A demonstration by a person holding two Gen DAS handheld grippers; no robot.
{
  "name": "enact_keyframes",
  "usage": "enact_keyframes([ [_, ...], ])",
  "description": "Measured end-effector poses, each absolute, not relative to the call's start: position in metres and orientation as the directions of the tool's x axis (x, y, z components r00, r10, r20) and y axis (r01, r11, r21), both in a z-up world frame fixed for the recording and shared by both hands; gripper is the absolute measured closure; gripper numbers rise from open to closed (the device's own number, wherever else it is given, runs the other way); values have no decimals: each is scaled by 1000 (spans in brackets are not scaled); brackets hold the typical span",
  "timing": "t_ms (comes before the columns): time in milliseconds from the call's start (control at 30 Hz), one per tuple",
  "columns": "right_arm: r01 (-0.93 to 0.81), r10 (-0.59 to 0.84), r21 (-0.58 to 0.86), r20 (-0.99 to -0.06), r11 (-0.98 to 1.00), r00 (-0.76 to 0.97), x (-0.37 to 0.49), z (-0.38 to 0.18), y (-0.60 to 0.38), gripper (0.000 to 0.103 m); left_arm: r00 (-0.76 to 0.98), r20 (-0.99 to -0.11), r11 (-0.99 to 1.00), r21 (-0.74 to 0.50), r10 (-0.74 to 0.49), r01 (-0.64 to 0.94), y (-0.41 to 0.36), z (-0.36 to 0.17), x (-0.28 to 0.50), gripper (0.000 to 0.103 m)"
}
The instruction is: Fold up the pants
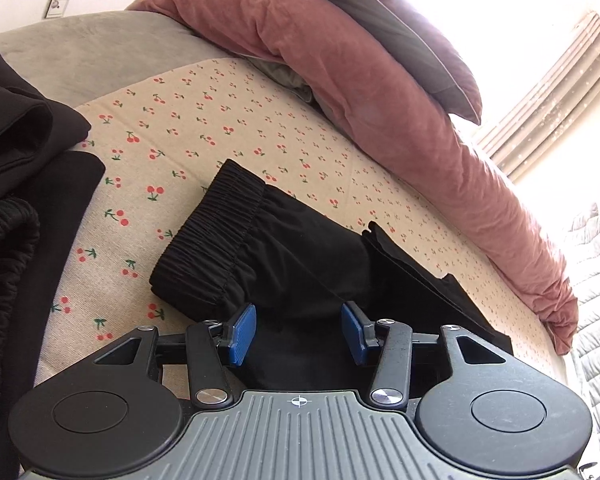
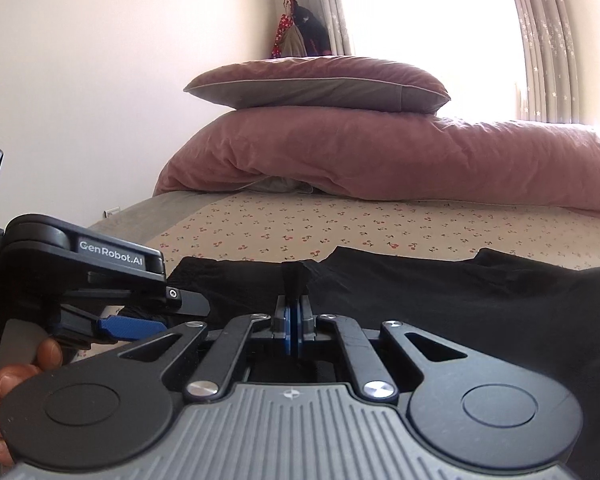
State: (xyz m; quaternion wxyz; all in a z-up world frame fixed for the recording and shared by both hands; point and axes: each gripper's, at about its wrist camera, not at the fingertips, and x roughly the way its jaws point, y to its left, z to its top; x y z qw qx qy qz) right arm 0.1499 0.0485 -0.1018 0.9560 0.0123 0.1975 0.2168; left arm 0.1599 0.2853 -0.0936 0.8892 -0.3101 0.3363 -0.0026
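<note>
Lying folded on the cherry-print sheet [image 1: 228,120], black pants [image 1: 268,248] sat near the pink duvet [image 1: 380,100] — left gripper [image 1: 298,332] spread, empty; right gripper [image 2: 293,332] pinching a raised fold of them, likely for another fold.

Black pants [image 1: 284,248], cream cherry-print sheet [image 1: 220,120], dusty-pink duvet [image 1: 340,60], seemingly grey-faced pillow [image 2: 320,96]
</note>
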Motion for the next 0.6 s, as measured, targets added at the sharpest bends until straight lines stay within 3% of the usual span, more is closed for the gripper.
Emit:
enact_keyframes([
  [200, -500, 519, 145, -305, 854, 798, 144, -93, 61, 103, 800, -565, 818, -546, -202, -178, 294, -88, 153, 57],
  [333, -602, 589, 82, -346, 794, 730, 142, -106, 83, 103, 824, -533, 812, -558, -191, -173, 301, -81, 148, 53],
  [600, -739, 690, 31, -384, 673, 613, 137, -114, 112, 103, 813, -551, 814, -549, -185, -187, 302, -81, 153, 52],
])
